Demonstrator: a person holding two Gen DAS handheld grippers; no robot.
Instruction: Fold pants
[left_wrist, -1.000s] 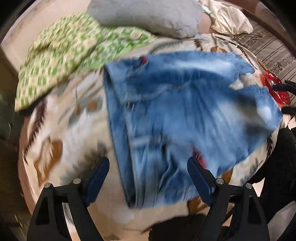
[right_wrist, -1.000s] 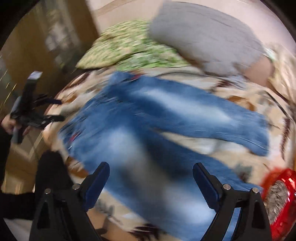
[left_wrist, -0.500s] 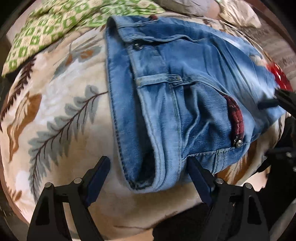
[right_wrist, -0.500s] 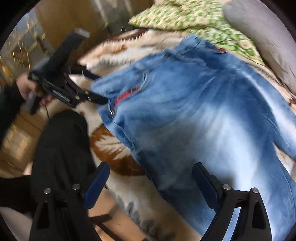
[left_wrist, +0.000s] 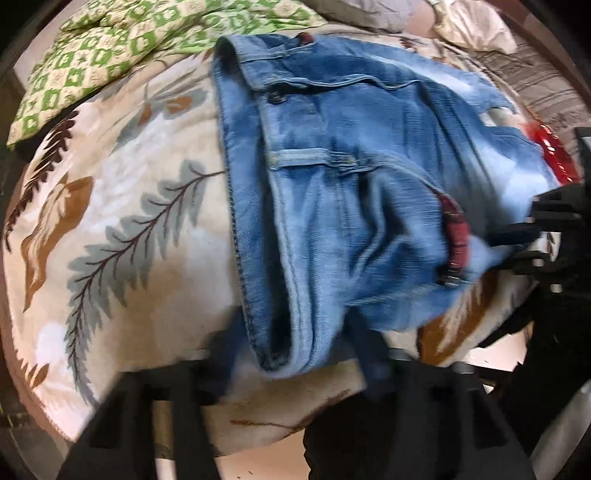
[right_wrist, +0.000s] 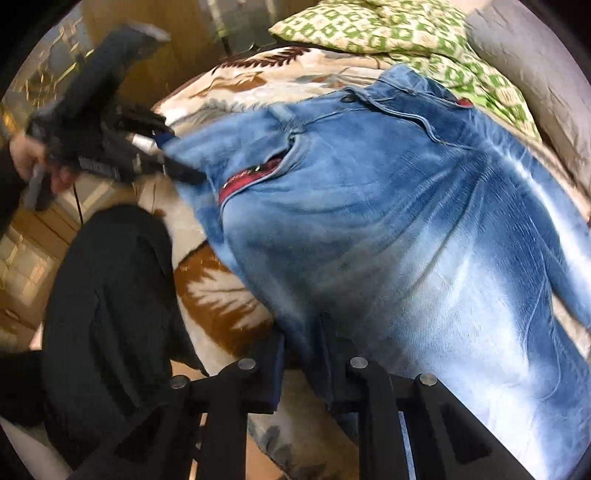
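Note:
Light blue jeans (left_wrist: 354, 192) lie on a leaf-patterned blanket (left_wrist: 122, 236), waistband toward me, with a red pocket lining (left_wrist: 456, 229) showing. My left gripper (left_wrist: 295, 350) is blurred, its jaws around the near waistband corner and partly closed. In the right wrist view the jeans (right_wrist: 388, 221) spread to the right, and my right gripper (right_wrist: 303, 365) is shut on their near side edge. The left gripper (right_wrist: 173, 162) also shows there, pinching the waistband corner. The right gripper (left_wrist: 517, 240) shows at the right edge of the left wrist view.
A green checked pillow (left_wrist: 110, 48) and a grey pillow (right_wrist: 546, 81) lie at the far side of the bed. A red shiny object (left_wrist: 557, 158) sits past the jeans. My dark-clad legs (right_wrist: 110, 314) stand against the bed's near edge. Wooden furniture (right_wrist: 48, 55) stands at the left.
Both grippers have moved down onto the jeans and narrowed from wide open. The right one has closed on the near side edge; the left one has closed in on the waistband corner.

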